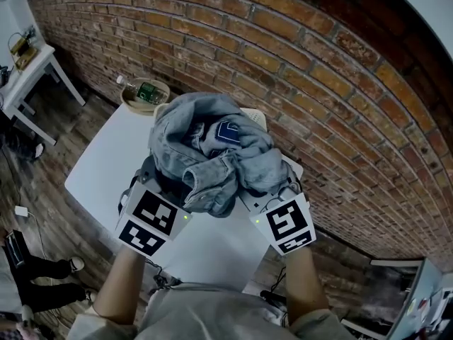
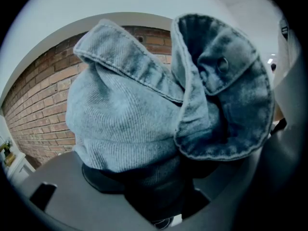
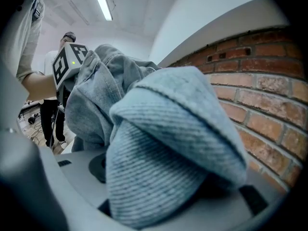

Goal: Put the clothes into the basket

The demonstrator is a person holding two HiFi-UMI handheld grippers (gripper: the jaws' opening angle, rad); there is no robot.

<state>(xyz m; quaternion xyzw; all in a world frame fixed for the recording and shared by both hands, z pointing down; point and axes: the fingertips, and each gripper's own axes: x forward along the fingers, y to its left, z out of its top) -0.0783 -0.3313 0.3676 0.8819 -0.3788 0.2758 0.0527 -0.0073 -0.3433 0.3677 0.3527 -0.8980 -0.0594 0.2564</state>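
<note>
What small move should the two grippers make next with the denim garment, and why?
Probably ease it forward and down: the left gripper and right gripper both clamp the bunched denim garment above the white table, and what looks like a white basket rim shows just behind it.

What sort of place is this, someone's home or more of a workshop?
Probably an indoor studio or lab rather than a home. It has a bare brick wall, a plain white table on a wooden floor, a side table carrying some equipment, and a strip light on the ceiling.
</note>
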